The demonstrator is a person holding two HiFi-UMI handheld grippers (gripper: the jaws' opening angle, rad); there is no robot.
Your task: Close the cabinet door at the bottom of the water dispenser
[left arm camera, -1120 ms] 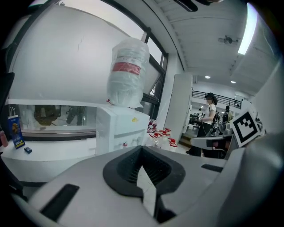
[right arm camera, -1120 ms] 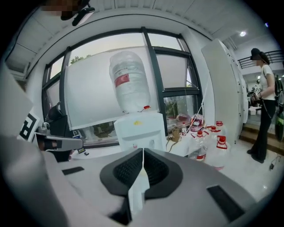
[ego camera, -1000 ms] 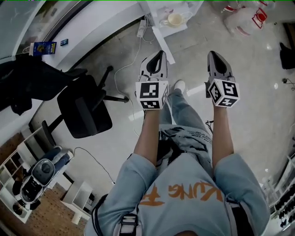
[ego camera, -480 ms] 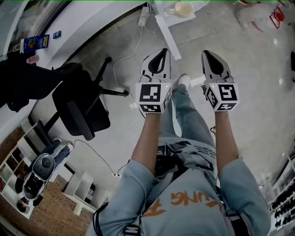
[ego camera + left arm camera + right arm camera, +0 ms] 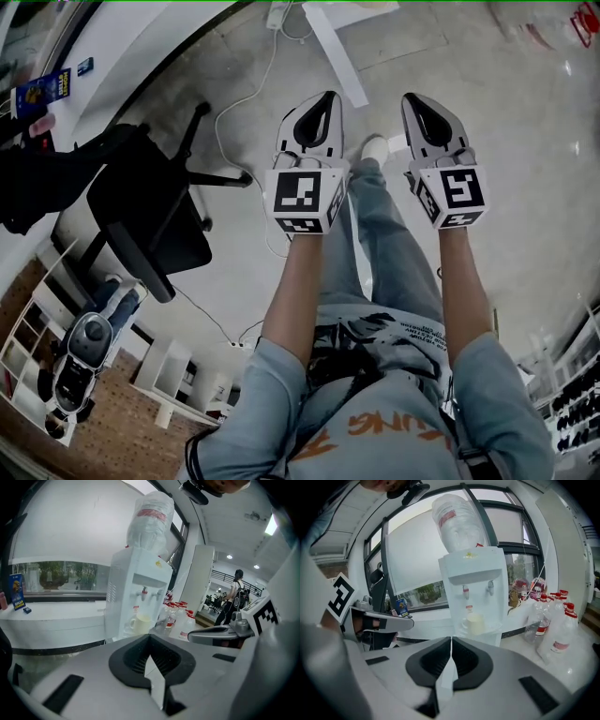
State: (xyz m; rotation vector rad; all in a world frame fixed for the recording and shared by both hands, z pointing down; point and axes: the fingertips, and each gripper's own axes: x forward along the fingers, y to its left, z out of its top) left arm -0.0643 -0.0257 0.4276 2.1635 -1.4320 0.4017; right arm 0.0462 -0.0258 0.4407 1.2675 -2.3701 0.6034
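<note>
Right tool (image 5: 451, 638), jaws together, faces the water dispenser (image 5: 473, 588) well ahead.

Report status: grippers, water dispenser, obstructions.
Left gripper shut, empty. Right gripper shut, empty. Water dispenser ahead, untouched; its cabinet door out of view. Bottles beside it, no obstruction seen.

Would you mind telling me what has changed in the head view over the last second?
The left gripper and right gripper have sunk slightly, side by side. The floor has slid up and left in the picture: the office chair and the blue box on the sill sit further left, and the power strip has reached the top edge. Nothing was taken hold of or let go. Both sets of fingers stay shut and empty.
</note>
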